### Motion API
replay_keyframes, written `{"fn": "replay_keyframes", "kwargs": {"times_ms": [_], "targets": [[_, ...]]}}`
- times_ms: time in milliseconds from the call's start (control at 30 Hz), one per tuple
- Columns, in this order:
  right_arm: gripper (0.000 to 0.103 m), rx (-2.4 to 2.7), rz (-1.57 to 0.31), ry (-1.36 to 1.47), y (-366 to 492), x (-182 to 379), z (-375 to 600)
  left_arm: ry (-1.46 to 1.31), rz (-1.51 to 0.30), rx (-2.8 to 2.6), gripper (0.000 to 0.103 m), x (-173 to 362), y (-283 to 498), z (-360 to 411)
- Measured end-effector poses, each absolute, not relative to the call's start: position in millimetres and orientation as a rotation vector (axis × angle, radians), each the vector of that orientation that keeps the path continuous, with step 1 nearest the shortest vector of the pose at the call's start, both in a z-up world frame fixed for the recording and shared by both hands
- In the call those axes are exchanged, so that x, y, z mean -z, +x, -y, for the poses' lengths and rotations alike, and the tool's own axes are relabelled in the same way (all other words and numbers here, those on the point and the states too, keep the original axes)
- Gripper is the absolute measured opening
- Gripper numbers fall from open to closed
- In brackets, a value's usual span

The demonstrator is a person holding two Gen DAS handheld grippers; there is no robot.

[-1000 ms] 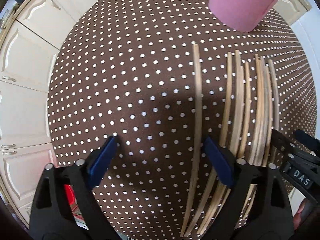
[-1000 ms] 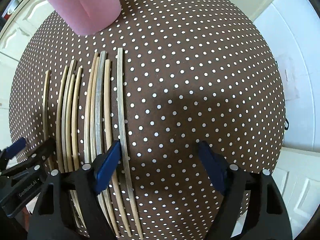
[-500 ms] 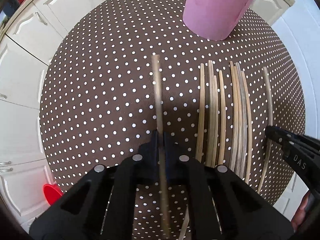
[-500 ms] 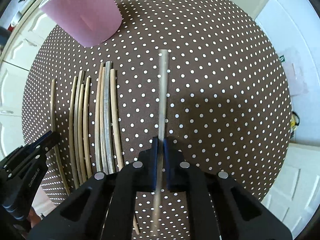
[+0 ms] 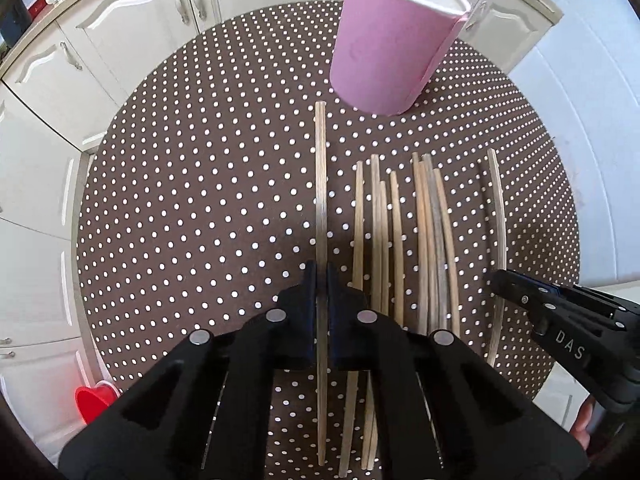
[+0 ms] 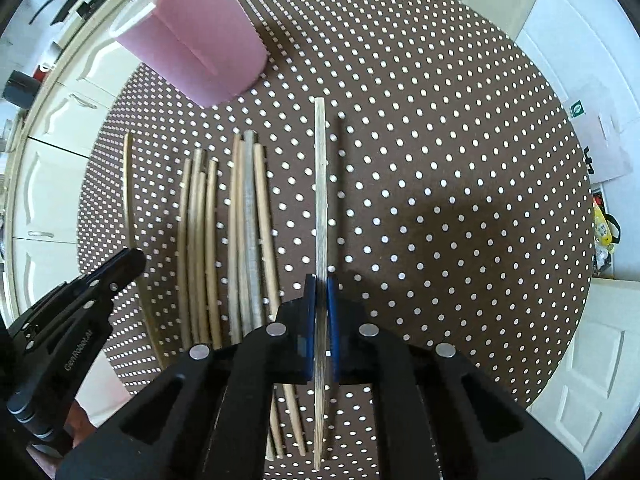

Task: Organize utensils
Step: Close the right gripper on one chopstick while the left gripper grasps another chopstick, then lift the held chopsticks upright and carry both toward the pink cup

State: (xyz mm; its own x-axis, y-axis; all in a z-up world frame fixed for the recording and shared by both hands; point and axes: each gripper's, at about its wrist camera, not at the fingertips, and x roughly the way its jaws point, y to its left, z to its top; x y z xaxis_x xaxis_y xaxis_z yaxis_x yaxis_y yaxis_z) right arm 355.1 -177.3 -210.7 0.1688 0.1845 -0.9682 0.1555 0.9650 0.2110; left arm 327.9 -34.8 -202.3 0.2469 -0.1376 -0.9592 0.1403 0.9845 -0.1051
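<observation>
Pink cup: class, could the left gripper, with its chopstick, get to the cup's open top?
Probably yes. The left gripper grips a chopstick whose tip is near the cup; nothing lies between.

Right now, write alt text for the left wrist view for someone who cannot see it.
The left gripper is shut on one wooden chopstick, held above a round table with a brown, white-dotted cloth. More chopsticks lie side by side on the cloth to its right, with a pink cup standing beyond them. The right gripper shows at the right edge.
</observation>
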Motion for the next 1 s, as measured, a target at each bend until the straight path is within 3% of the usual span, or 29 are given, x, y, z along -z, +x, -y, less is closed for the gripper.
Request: {"fn": "replay_keyframes", "kwargs": {"times_ms": [533,1000], "targets": [[0.005,-0.126,-1.168,0.336,342,87,199,-0.057,-1.117,0.171,0.006,131,310,11],[0.005,-0.155,-0.943,0.405,356,47,222,-0.069,-0.977,0.126,0.006,79,315,21]]}}
